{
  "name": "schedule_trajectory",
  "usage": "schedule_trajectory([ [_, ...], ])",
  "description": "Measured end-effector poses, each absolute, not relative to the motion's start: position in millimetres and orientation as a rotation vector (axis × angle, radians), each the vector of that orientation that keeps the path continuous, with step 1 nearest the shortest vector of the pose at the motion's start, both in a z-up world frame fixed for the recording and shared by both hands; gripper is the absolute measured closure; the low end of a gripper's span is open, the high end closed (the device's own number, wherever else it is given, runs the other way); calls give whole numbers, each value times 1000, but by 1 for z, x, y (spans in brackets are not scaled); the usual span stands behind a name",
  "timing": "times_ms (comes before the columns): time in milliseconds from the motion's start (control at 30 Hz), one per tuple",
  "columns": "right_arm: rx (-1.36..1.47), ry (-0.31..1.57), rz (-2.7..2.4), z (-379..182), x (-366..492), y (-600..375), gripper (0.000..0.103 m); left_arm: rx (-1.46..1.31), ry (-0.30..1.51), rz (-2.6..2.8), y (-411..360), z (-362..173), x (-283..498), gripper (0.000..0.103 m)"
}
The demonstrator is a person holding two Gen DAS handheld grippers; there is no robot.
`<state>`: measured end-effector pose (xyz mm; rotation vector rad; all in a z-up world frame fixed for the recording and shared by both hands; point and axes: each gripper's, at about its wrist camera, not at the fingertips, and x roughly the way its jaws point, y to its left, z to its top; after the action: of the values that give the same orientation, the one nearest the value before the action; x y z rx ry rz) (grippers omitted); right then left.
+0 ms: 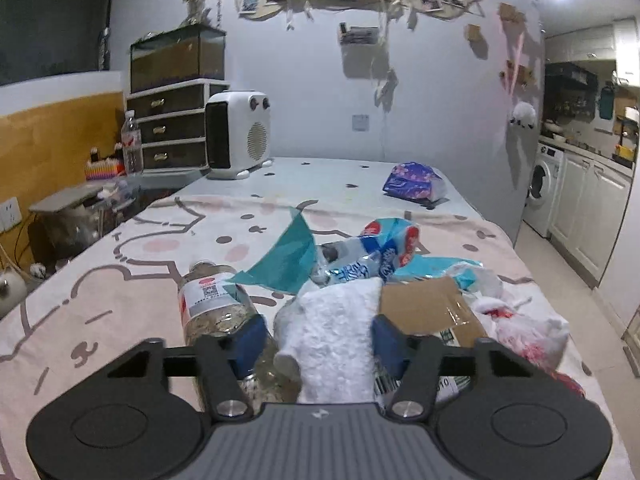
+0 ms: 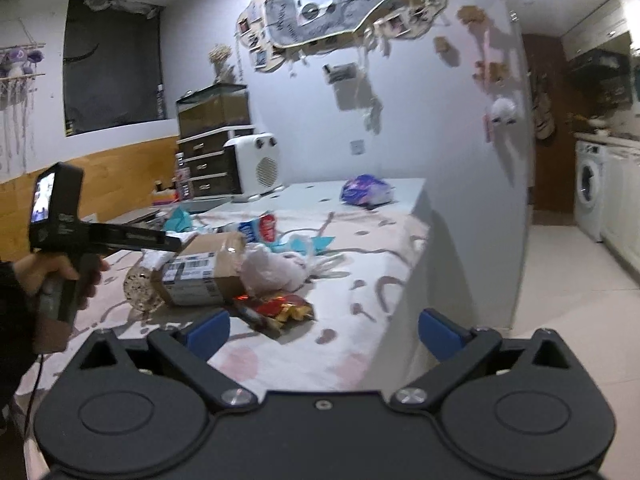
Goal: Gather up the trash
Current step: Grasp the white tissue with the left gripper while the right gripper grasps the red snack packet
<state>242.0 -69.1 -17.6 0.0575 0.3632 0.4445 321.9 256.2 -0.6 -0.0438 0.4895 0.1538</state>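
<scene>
Both tongs, left [image 1: 318, 336] and right [image 2: 324, 330], share black linkage arms, blue pads, silver pivot screws; a dark sleeve [image 2: 10, 300] shows.

only legible digits "010" on the cardboard box [image 1: 430, 312] label, other print unreadable

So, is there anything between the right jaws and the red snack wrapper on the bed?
Nothing visible does. The right gripper stands open, and only bare bedsheet lies between it and the red snack wrapper. The cardboard box and white plastic bag lie behind the wrapper, not in front.
</scene>
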Motion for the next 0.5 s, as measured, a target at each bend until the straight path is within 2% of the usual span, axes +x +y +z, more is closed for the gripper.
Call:
schedule_trajectory([
  [100,34,386,483,-22,258,-55,10,-53,462,164,260,5,322,93],
  [133,25,394,497,-24,265,-50,10,-47,458,177,260,9,322,96],
  [333,-1,439,574,-34,301,-26,11,-48,391,164,263,34,298,98],
  [400,0,451,601,-39,314,-19,17,-51,349,148,262,47,283,98],
  [500,14,488,627,-46,333,-10,20,-33,273,119,257,70,252,98],
])
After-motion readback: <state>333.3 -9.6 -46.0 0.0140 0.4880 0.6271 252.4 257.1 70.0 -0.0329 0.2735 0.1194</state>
